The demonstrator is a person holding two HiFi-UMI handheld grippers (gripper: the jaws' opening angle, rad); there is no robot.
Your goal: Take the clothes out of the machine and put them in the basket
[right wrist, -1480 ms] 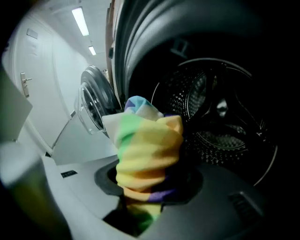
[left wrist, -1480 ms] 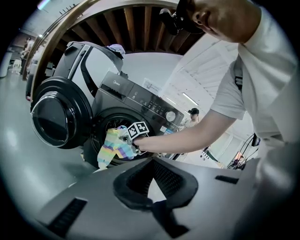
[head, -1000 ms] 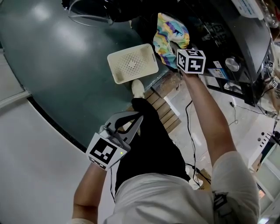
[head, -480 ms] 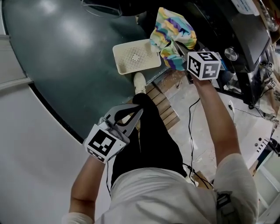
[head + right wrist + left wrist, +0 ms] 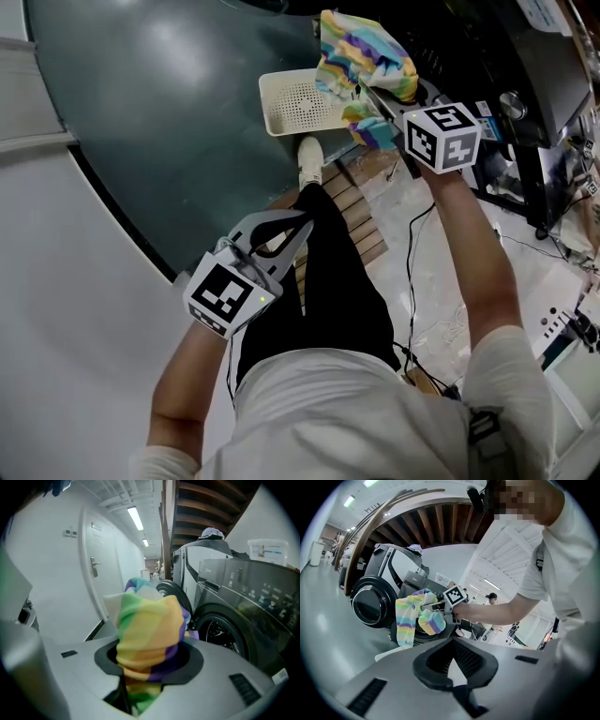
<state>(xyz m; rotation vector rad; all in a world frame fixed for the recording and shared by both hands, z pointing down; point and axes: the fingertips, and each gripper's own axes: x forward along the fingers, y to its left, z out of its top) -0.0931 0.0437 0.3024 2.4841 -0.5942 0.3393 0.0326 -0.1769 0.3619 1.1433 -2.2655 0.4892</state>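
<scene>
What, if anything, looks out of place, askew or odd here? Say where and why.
Nothing stands out. The right tongs grip the rainbow-striped cloth, held up near the white basket on the floor. The left tongs hold nothing.

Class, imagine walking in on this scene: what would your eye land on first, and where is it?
The rainbow-striped cloth, clamped in the right gripper, at the right edge of the cream basket in the head view. Next, the empty left gripper, jaws together, over the person's dark trouser leg.
</scene>
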